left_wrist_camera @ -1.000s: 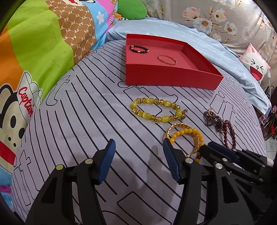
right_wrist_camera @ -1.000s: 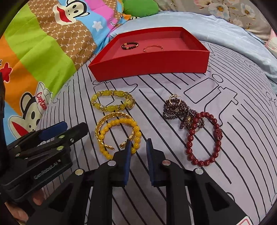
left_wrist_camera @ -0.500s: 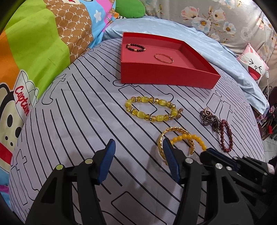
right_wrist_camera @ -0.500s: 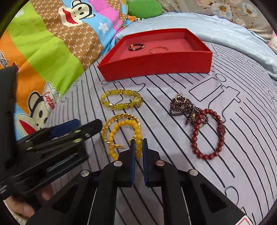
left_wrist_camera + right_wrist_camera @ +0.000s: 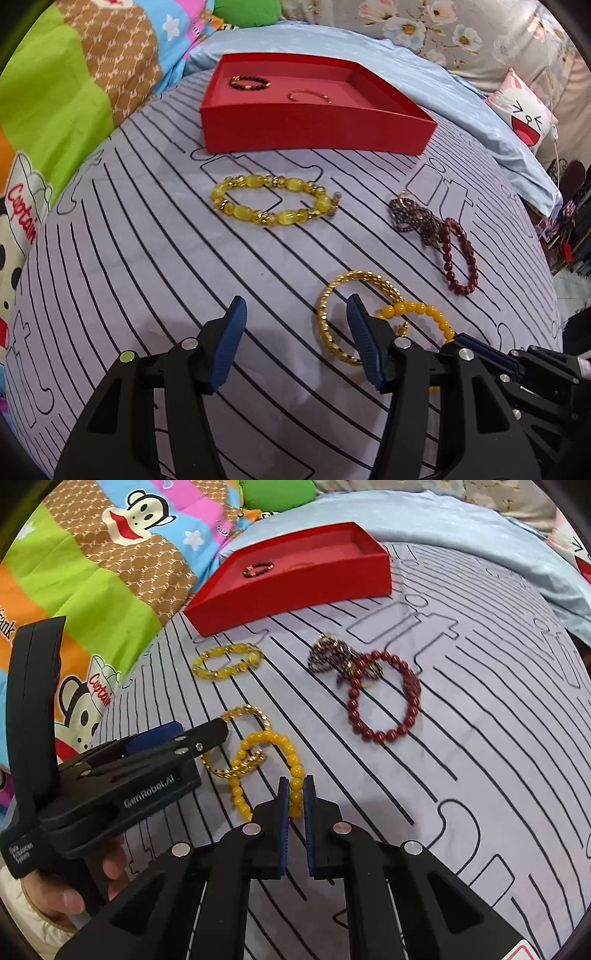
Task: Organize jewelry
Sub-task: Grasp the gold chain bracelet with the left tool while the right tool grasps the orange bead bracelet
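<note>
Right wrist view: right gripper [image 5: 295, 797] has closed and now pinches the yellow bead bracelet [image 5: 273, 738] on the bed [image 5: 480, 738], beside the gold bangle [image 5: 240, 716]. Left gripper [image 5: 295, 332] stands half open, empty, just beside them. Red tray [image 5: 314, 129] lies beyond

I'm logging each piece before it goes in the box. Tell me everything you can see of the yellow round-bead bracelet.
The yellow round-bead bracelet is one strand of smooth, glossy, opaque amber-yellow round beads, plastic or stone by the look. It lies on the striped sheet, in an irregular loop. The right gripper is shut on its near side, beads pinched between the blue pads. The twisted gold bangle overlaps it on the left. It is outside the red box.
</note>
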